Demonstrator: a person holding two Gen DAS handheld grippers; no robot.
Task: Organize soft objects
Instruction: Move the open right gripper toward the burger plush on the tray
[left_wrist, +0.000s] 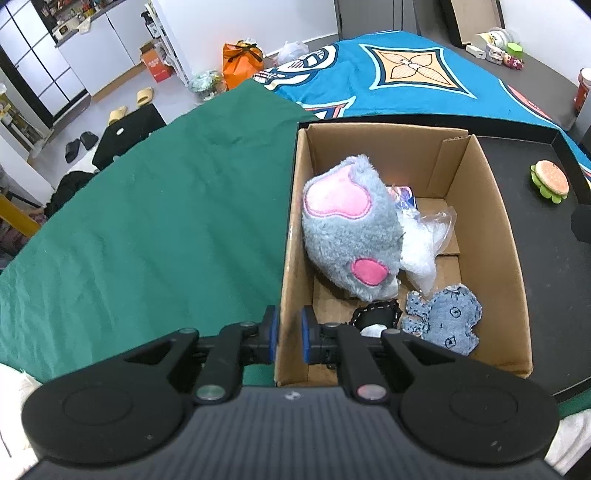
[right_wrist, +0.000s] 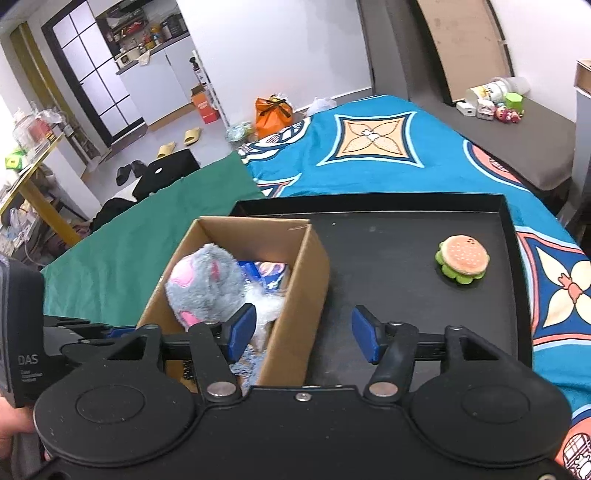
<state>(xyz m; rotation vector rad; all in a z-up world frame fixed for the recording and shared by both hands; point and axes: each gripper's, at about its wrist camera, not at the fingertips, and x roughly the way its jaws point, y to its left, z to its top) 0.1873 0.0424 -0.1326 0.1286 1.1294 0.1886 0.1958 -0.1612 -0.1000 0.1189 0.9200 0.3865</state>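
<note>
A cardboard box (left_wrist: 491, 229) stands on a black tray (left_wrist: 546, 266). Inside lie a grey and pink plush (left_wrist: 351, 225), a clear plastic bag (left_wrist: 424, 243), a denim plush (left_wrist: 443, 321) and a small black item (left_wrist: 376, 314). My left gripper (left_wrist: 288, 336) is shut on the box's left wall near its front corner. A burger plush (right_wrist: 463, 260) lies on the tray (right_wrist: 388, 236) to the right of the box (right_wrist: 303, 291); it also shows in the left wrist view (left_wrist: 550, 180). My right gripper (right_wrist: 303, 334) is open and empty, straddling the box's right wall above the grey plush (right_wrist: 207, 284).
The tray rests on a green cloth (left_wrist: 147, 221) and a blue patterned blanket (right_wrist: 388, 147). Small toys and containers (right_wrist: 495, 99) sit on a grey surface at the far right. Slippers and an orange bag (right_wrist: 273, 114) lie on the floor beyond.
</note>
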